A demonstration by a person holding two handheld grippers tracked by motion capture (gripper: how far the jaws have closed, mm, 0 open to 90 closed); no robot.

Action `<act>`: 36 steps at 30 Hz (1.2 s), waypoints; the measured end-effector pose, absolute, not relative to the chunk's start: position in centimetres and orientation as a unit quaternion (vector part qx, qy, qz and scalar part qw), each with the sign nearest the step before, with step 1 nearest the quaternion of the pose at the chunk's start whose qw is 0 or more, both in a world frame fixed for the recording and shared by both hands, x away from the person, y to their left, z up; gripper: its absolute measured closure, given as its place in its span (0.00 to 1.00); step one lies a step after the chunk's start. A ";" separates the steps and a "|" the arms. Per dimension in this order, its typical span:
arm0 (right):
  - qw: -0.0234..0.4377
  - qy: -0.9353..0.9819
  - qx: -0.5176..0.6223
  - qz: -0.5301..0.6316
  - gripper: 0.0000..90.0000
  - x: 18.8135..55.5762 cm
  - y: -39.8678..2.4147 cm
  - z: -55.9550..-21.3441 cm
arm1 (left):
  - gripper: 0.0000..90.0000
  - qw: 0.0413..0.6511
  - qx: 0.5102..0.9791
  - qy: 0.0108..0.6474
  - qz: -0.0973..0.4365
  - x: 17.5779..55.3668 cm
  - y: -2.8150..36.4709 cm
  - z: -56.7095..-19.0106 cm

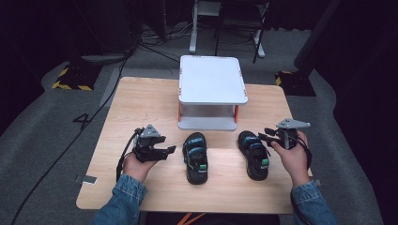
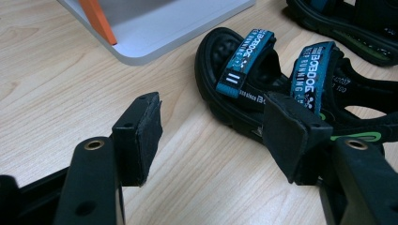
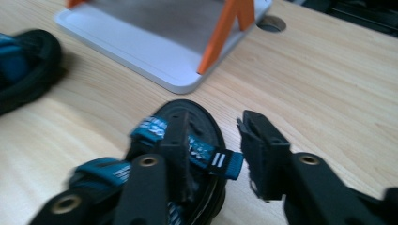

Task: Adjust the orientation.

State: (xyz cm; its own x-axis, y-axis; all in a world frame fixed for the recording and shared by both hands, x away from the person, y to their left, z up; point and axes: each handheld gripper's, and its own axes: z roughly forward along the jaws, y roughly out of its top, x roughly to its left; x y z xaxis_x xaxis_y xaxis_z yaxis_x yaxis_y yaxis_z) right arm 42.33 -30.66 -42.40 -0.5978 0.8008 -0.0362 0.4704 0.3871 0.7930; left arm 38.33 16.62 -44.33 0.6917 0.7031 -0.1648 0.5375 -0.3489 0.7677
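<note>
2 black sandals with teal straps on the light wooden table [image 1: 141,98], toes away from the person, well apart from each other. Right sandal [image 1: 253,153] near the table's right edge, just in front of the right gripper [image 1: 266,134]; in the right gripper view the same sandal [image 3: 187,154] sits at the jaws, its front teal strap [image 3: 206,157] with 2 white bars crossing the gap between the black pads. Jaws there apart, neither pad pressing the strap as far as the blurred frame allows; one finger [image 3: 176,154] lies over the sandal's toe end, the other [image 3: 263,154] stands just beside the strap's free tip. Left sandal [image 1: 195,157] lies near the table's middle, just right of the left gripper [image 1: 170,150]; in the left gripper view that sandal [image 2: 263,89] rests ahead and to the right of the jaws, 2 teal straps with printed lettering arching over its footbed. Left gripper [image 2: 211,136] held low over bare wood, jaws standing apart with nothing between them, right pad [image 2: 288,136] in front of the sandal's side; contact there cannot be told. Behind both sandals, a white 2-tier stand [image 1: 212,79] with orange posts near the table's far edge, its lower shelf close to the left sandal's toe. Denim sleeves [image 1: 122,197] at the near edge. Grey carpet and black cables beyond the table.
</note>
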 end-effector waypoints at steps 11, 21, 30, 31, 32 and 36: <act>0.142 0.888 0.321 0.298 0.55 39.6 -29.4 -41.6 | 0.43 0.422 0.821 0.373 0.092 39.2 15.9 -44.3; 0.197 0.886 0.319 0.273 0.84 39.6 -29.2 -42.5 | 0.42 0.424 0.819 0.376 0.091 39.6 15.9 -44.2; 0.199 0.879 0.324 0.288 0.88 39.0 -28.6 -42.0 | 0.42 0.424 0.820 0.373 0.091 39.7 15.7 -44.2; 0.196 0.878 0.323 0.294 0.89 38.9 -28.3 -41.8 | 0.42 0.424 0.820 0.373 0.091 39.7 15.7 -44.2; 0.196 0.878 0.323 0.294 0.89 38.9 -28.3 -41.8 | 0.42 0.423 0.821 0.373 0.092 39.7 15.7 -44.2; 0.190 0.877 0.314 0.311 0.89 38.5 -26.8 -41.3 | 0.42 0.424 0.818 0.376 0.095 39.5 16.0 -44.2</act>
State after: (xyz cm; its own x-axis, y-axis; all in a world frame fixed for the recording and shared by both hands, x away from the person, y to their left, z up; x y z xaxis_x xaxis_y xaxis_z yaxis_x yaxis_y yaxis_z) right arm 38.50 -26.77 -41.28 -0.7302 0.6690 -0.1384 0.4327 0.6096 0.6642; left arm 39.54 16.01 -44.16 0.6993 0.6958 -0.1637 0.5348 -0.3574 0.7657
